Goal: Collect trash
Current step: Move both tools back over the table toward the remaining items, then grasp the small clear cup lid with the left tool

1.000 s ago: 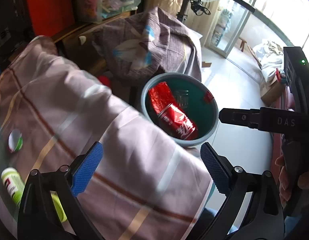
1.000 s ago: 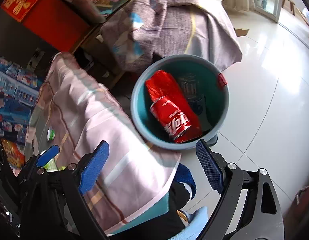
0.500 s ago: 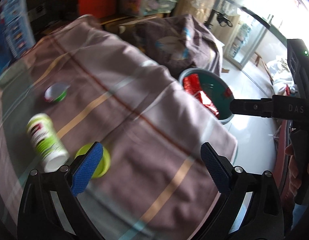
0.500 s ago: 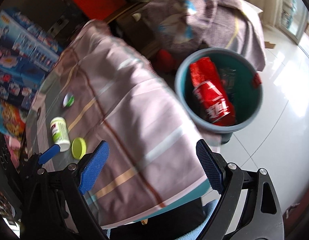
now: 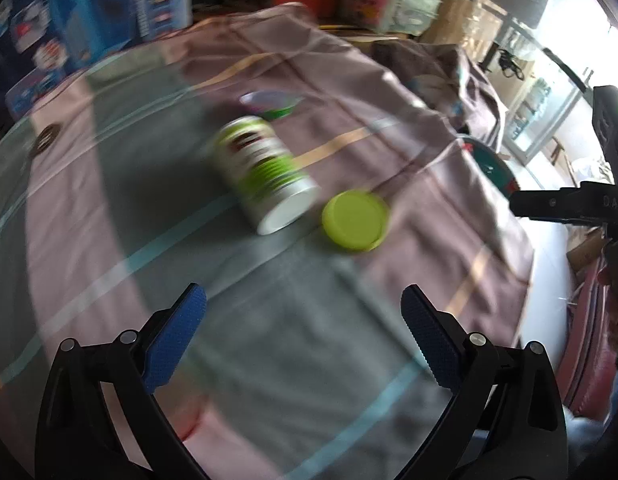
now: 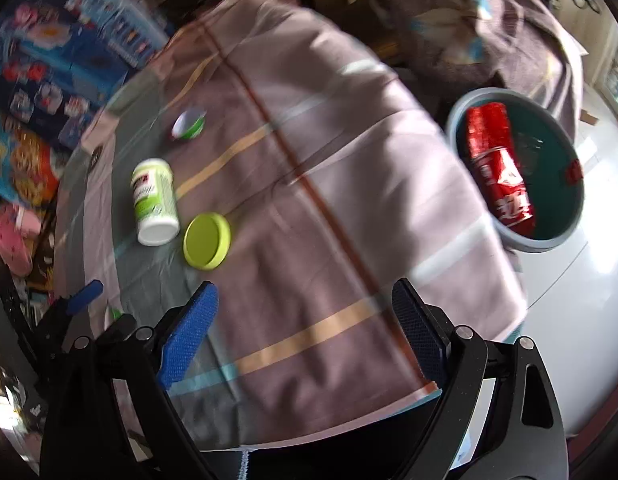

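Tongs (image 5: 303, 320) now over table, past bin (image 6: 549, 240).

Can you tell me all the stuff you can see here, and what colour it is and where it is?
Bottle: one, white and green, lying on its side on the table.
Lid: one, yellow-green, flat beside the bottle's open end.
Small cup: one, white and green, farther back on the table.
Tablecloth: one, pinkish with stripes, covering the table.
Bucket: one, teal, on the floor beside the table.
Cans: at least one, red, inside the bucket.
Left hand-held gripper: black with blue pads, open, empty.
Right hand-held gripper: the same, open, empty.
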A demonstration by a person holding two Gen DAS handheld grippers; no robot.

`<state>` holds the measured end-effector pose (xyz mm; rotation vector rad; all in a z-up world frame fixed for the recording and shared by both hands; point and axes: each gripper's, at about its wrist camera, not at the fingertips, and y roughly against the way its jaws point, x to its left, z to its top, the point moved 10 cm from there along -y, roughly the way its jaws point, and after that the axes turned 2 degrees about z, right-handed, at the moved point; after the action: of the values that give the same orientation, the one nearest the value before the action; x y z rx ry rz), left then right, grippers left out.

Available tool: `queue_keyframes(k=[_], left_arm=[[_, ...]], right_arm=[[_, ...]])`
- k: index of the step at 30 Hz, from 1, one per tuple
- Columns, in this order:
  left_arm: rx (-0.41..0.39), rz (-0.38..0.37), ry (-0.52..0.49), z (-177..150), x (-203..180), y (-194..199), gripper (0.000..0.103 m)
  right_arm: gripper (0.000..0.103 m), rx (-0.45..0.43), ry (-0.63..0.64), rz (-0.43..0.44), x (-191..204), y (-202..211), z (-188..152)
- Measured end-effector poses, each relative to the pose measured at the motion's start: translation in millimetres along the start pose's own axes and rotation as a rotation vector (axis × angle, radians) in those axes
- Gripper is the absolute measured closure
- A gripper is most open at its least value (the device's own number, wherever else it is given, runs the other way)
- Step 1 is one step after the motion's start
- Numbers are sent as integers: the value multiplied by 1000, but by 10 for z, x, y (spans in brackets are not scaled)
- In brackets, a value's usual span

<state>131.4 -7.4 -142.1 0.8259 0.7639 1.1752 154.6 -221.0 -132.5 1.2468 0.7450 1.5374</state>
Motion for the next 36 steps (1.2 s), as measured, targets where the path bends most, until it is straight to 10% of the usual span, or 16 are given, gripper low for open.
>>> queue_keyframes(k=[19,25,28,36], left_arm=[[17,25,68,-702,873,17,6],[27,49,-9,-774,828,-61,21],[0,53,-5,-702,859,-52,53],[-25,1,87,-267,952,-203,53]], right_arm=[[18,110,166,-48,819,-437,-327],[18,133,148,-50,858,-566,-345],[18,142,146,-55,855,-612,-323],[18,132,143,-66,877,-719,-16]])
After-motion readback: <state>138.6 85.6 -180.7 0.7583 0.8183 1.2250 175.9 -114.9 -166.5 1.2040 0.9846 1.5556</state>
